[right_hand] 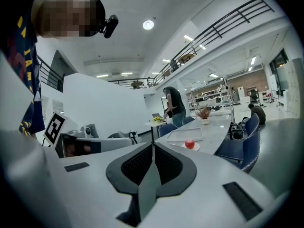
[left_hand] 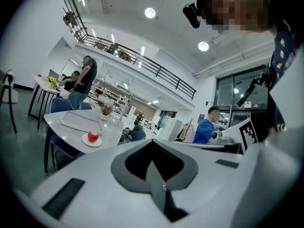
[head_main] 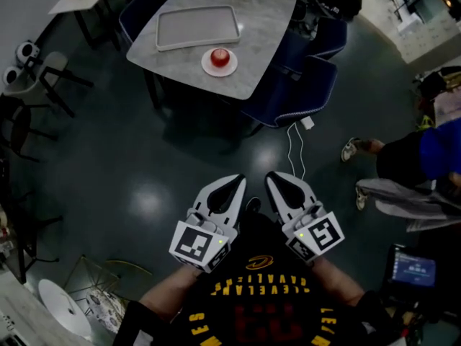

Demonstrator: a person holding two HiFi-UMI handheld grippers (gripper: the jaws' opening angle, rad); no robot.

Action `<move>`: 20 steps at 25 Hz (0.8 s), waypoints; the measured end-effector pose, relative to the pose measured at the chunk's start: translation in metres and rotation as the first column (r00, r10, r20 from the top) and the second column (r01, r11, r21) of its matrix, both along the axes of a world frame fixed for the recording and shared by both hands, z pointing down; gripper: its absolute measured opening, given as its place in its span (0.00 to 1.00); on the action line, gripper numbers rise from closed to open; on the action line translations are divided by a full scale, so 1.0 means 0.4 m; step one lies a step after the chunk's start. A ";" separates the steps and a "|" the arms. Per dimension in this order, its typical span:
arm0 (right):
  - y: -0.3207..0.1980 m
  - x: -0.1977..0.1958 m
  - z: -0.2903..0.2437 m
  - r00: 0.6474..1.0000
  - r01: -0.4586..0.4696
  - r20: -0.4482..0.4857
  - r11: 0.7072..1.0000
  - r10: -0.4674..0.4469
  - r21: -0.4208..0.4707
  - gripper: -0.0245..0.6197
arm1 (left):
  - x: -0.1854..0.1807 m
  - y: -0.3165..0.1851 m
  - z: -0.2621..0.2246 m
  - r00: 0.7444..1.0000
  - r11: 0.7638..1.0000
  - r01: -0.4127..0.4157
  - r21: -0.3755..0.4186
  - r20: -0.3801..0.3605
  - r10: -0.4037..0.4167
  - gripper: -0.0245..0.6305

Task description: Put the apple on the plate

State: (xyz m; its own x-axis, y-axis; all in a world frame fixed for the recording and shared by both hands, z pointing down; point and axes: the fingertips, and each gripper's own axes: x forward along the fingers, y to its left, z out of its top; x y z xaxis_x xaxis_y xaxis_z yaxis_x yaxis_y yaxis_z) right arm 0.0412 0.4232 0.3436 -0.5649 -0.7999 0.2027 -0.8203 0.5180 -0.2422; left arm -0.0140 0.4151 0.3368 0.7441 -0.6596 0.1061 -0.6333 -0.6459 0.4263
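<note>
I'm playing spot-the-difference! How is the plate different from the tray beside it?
The plate is round and small; the tray is rectangular and bigger. The plate holds a red apple; the tray holds nothing. Both lie flat on the grey table.

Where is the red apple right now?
In the head view, the apple sits on the small white plate at the near edge of the table, beside the grey tray.

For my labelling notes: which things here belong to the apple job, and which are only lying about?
Job: round red apple, resting on small round white plate.
Lying about: empty grey rectangular tray, dark blue padded chair.
</note>
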 end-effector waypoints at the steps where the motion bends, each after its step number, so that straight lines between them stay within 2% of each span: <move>1: -0.012 -0.003 0.001 1.000 0.001 0.002 1.000 -0.001 0.002 0.05 | -0.002 -0.009 0.010 1.000 1.000 -0.002 -0.010 0.010 0.002 0.04; 6: -0.086 -0.017 0.040 0.999 0.032 0.039 0.999 -0.031 -0.024 0.05 | -0.004 -0.078 0.040 1.000 0.999 0.024 -0.032 0.017 -0.023 0.04; 10: -0.159 -0.022 0.052 0.994 0.082 0.080 0.996 -0.079 -0.035 0.05 | 0.002 -0.136 0.023 0.997 0.998 0.061 -0.001 0.042 -0.061 0.04; 15: -0.284 0.027 0.040 0.983 0.120 0.141 0.992 -0.115 -0.026 0.05 | 0.022 -0.245 0.009 0.984 0.990 0.143 0.010 0.105 -0.143 0.04; 20: -0.376 0.088 0.032 0.973 0.145 0.188 0.989 -0.137 -0.026 0.05 | 0.073 -0.326 -0.001 0.974 0.983 0.180 0.024 0.139 -0.181 0.04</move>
